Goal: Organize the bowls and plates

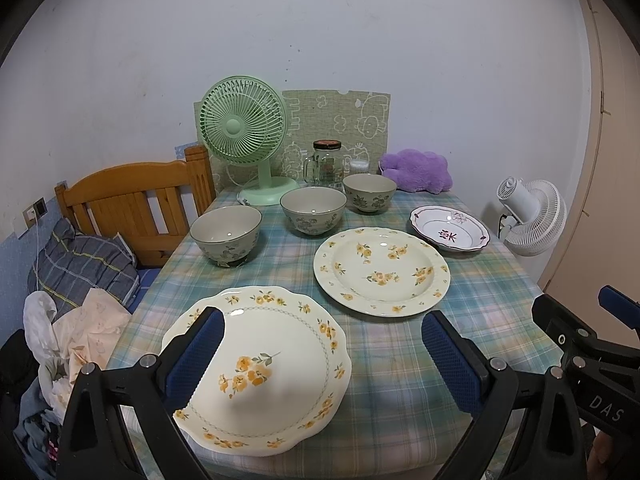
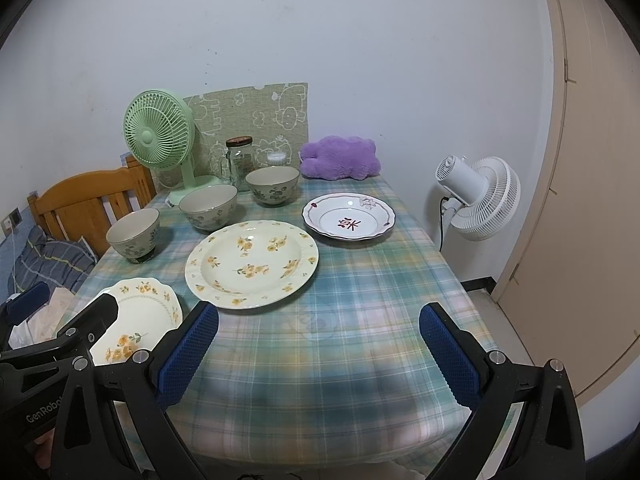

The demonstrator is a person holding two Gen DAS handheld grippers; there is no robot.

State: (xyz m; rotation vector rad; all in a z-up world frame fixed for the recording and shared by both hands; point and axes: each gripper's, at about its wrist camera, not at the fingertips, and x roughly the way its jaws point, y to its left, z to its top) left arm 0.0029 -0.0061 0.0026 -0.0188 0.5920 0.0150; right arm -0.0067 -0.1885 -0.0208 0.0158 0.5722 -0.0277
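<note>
Left tool (image 1: 322,354) nearest: blue pads spread wide, gripping nothing, hovering over the scalloped plate (image 1: 276,368), which sits at the bench's near-left corner, its rim close to the front edge. Left finger (image 1: 198,356) overlaps the plate's left rim in view; contact cannot be told.

Right tool (image 2: 318,350) also wide open and empty, above bare plaid cloth (image 2: 360,320) at the near right of the bench. That stretch is the largest open patch.

Round yellow-flowered plate (image 1: 382,272) at centre, apart from the scalloped plate. White plate with red mark (image 1: 450,229) behind it to the right, near the right edge.

Three bowls in a diagonal row on the left: near bowl (image 1: 226,235) by the left edge, middle bowl (image 1: 313,211), far bowl (image 1: 369,193). None touching.

Back edge crowded: green fan (image 1: 244,132), glass jar (image 1: 326,162), purple plush (image 1: 416,170). White fan (image 1: 530,216) stands off the bench to the right; wooden bed frame (image 1: 132,196) to the left.
</note>
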